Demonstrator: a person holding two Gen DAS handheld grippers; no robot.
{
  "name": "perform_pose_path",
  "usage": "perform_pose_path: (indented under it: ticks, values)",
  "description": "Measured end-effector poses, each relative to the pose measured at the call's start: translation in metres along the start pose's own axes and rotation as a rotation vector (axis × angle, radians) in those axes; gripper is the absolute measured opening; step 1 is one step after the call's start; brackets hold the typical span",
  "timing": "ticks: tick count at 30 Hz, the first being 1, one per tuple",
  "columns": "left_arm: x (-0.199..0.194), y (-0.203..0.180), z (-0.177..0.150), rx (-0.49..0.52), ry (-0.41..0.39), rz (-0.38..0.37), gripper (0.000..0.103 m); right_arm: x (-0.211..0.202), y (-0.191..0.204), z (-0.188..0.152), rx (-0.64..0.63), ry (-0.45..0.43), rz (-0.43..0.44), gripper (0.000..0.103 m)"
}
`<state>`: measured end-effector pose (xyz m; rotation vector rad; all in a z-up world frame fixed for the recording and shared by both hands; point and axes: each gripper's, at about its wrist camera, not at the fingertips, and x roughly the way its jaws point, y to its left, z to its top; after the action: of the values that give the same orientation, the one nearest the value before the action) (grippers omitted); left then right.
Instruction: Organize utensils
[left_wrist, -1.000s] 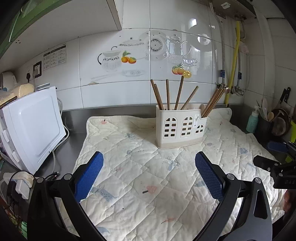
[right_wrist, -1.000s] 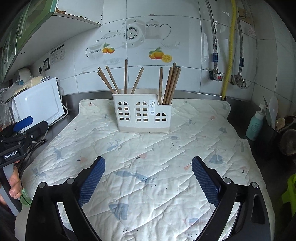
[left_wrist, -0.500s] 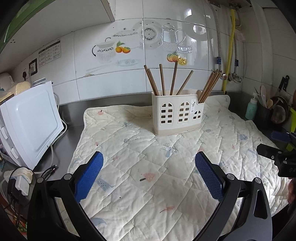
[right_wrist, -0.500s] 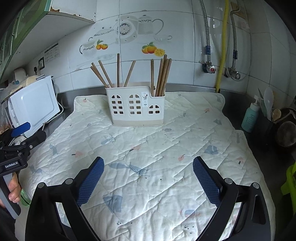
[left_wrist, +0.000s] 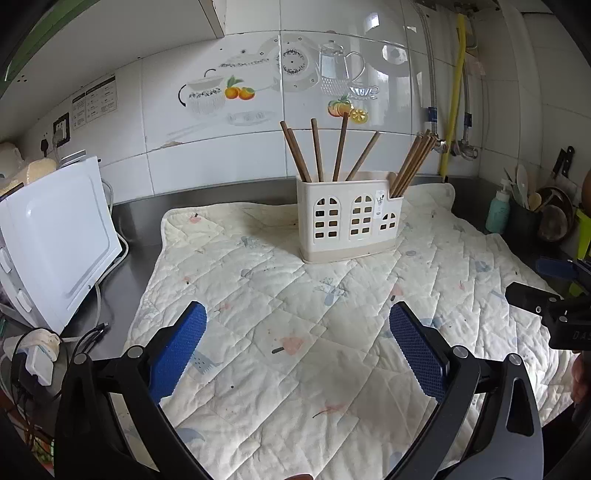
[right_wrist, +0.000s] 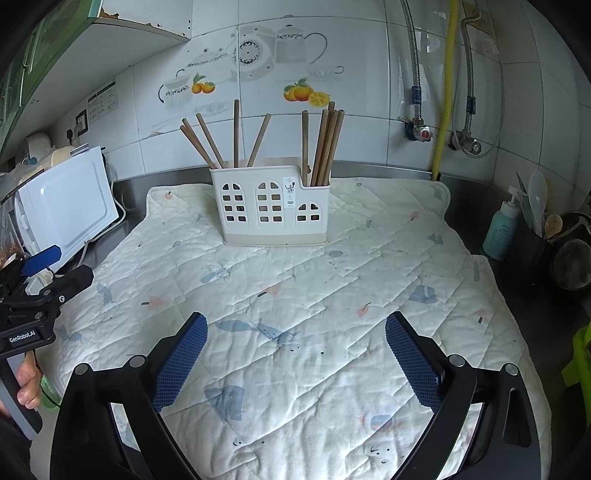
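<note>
Off to the left of my left tool (left_wrist: 297, 334), a white appliance (left_wrist: 55, 240) stands on the steel desk (left_wrist: 125, 288), beside the quilted mat (left_wrist: 295, 295). That tool hangs above the mat's near part with its blue pads spread wide and nothing between them. Ahead of both tools, well apart from them, the cream utensil caddy (right_wrist: 273, 206) stands upright on the mat; brown chopsticks (right_wrist: 236, 138) fan loosely out of its taller left compartment (a tighter bundle leans in the low right one). My right tool (right_wrist: 295, 345) is likewise wide and empty. Farther right, a teal pump bottle (right_wrist: 502, 230) stands on the desk.
</note>
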<state>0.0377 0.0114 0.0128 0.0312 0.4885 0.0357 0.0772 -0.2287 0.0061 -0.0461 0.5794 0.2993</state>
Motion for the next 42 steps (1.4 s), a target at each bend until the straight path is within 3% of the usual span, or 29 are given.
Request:
perform_pose_path:
  ticks: [42]
  values:
    - [-0.003, 0.003, -0.002, -0.063, -0.026, -0.019, 0.098, -0.013, 0.005, 0.000, -0.010, -0.095, 0.008, 0.096]
